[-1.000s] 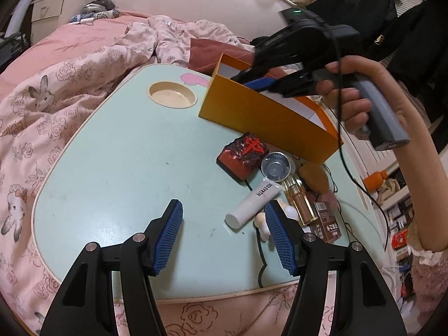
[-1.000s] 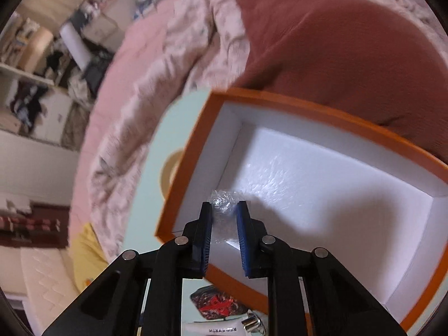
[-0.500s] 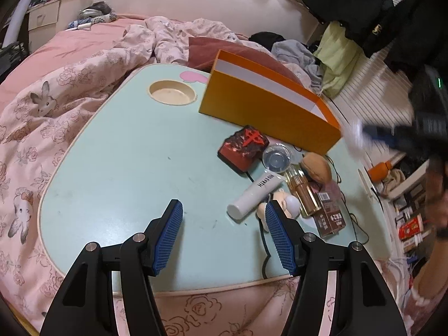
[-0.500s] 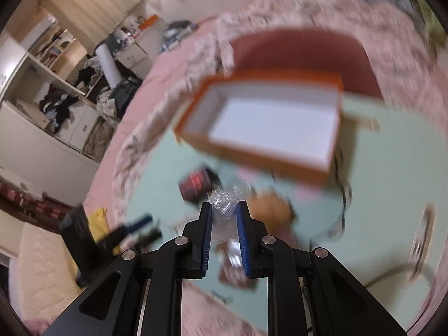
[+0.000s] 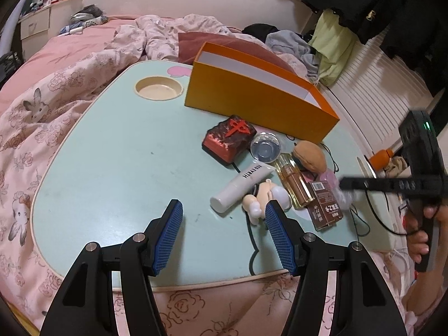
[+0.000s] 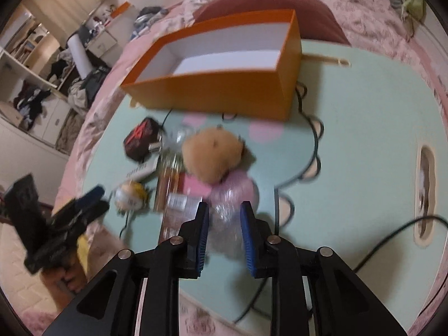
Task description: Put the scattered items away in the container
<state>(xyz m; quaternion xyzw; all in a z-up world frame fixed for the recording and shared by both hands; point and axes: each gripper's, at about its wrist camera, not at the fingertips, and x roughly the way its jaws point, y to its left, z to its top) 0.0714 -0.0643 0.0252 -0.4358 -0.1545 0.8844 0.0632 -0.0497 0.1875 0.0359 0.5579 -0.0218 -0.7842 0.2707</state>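
Observation:
The orange box (image 5: 257, 103) with a white inside stands open at the far side of the mint table (image 5: 112, 154). In front of it lies a pile: a red-black block (image 5: 228, 137), a white tube (image 5: 240, 184), an amber bottle (image 5: 294, 179), a brown plush (image 6: 212, 151), a brown carton (image 5: 324, 204) and a small figurine (image 5: 260, 198). My left gripper (image 5: 224, 207) hangs open over the table's near part, nothing between its pads. My right gripper (image 6: 224, 207) hovers over a pink wrapped item (image 6: 238, 190). Its jaws are opening, with a wad of clear crinkled plastic (image 6: 224, 224) still filling the gap.
A round cup recess (image 5: 158, 88) sits at the table's far left. A black cable (image 5: 252, 252) runs along the near edge and another cable (image 6: 386, 240) crosses the right side. Pink floral bedding (image 5: 42, 106) surrounds the table. A hand (image 5: 420, 240) holds the right gripper's grip.
The right gripper swung from above the box's inside to low over the pile at the table's right, still carrying the clear plastic. Its jaws have parted a little. The left gripper stayed put.

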